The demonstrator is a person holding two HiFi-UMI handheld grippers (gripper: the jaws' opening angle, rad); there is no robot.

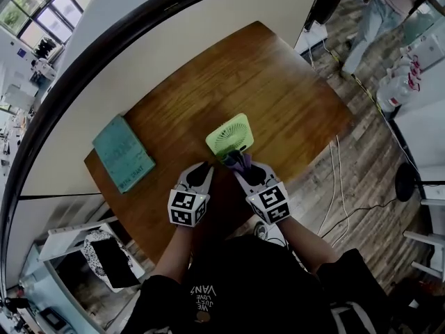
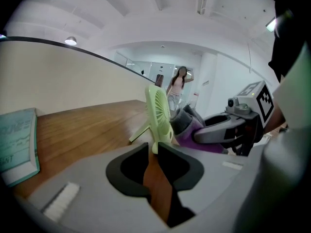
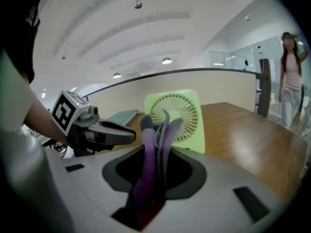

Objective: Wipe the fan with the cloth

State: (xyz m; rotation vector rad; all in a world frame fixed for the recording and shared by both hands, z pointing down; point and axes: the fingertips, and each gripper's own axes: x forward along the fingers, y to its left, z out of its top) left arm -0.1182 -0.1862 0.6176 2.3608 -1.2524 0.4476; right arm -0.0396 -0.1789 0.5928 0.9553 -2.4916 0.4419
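On the near part of the wooden table (image 1: pixel 278 82) we see the small green fan (image 1: pixel 229 134) standing tilted on its stand, well right of a teal book (image 1: pixel 123 152) that lies flat near the table's left edge.

Our right gripper (image 1: pixel 242 168) comes at the fan from the near side. In the right gripper view its jaws are clamped on a purple and grey cloth (image 3: pixel 153 159). The cloth's folds rise out of the grip and stand up in front of the fan's round grille. We cannot tell whether the cloth touches the grille.

Our left gripper (image 1: pixel 205 167) sits just left of the right one, pointing at the fan's near left corner. In the left gripper view its jaws stand only narrowly apart, with bare table wood showing through the slit and nothing pressed between the pads. From there the fan appears edge-on, its lower edge lined up with the gap just past the jaw tips. Whether that edge meets the tips we cannot make out.

Far off to the right, a person (image 1: pixel 379 12) stands on the plank floor beyond the table.
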